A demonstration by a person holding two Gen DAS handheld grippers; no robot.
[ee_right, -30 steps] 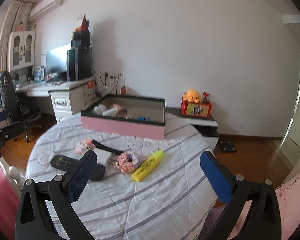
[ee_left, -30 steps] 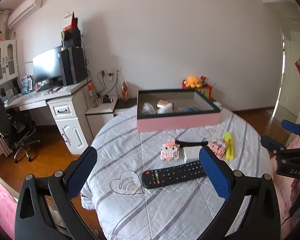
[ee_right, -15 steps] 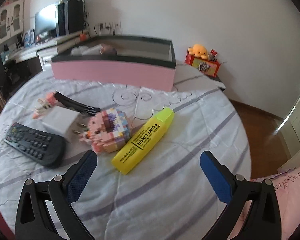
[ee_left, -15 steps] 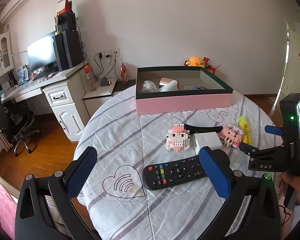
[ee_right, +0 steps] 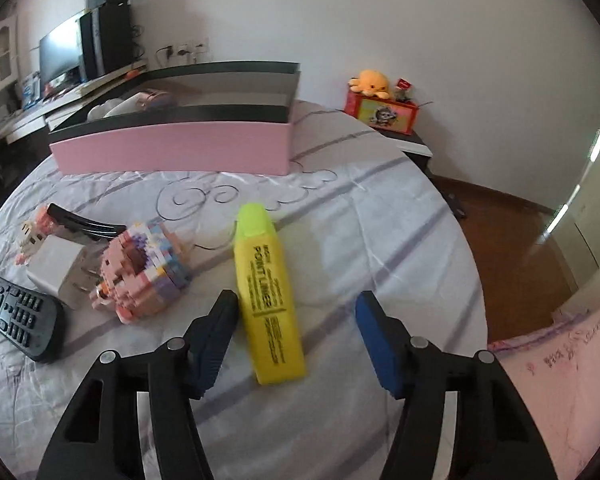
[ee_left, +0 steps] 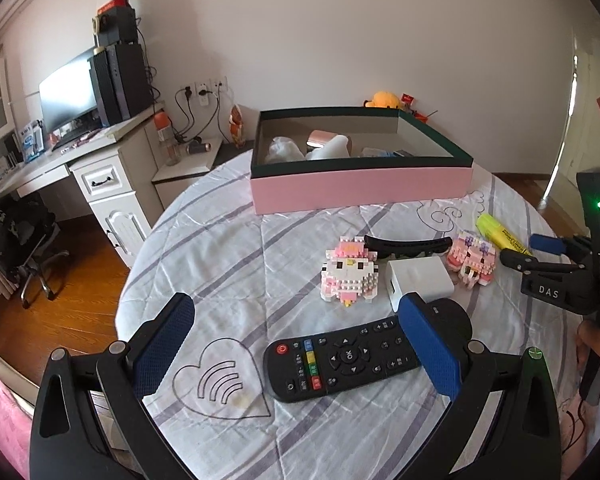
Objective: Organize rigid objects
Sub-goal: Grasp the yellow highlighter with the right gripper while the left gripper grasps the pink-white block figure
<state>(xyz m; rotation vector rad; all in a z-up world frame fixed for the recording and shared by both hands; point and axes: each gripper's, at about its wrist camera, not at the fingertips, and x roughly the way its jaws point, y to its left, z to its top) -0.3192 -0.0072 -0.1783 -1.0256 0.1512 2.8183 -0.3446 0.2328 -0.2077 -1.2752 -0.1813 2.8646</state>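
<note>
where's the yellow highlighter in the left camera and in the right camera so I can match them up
Left wrist view: the yellow highlighter lies far right on the table, behind the right gripper.
Right wrist view: it lies bottom centre, between that gripper's open jaws, close to the left finger.
Shared landmark: the pink box beyond it in both.

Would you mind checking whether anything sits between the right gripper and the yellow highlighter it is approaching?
Nothing visible does. The right gripper is open with the yellow highlighter lying lengthwise between its fingers, nearer the left one. The pink block figure sits to the left, outside the fingers.
</note>
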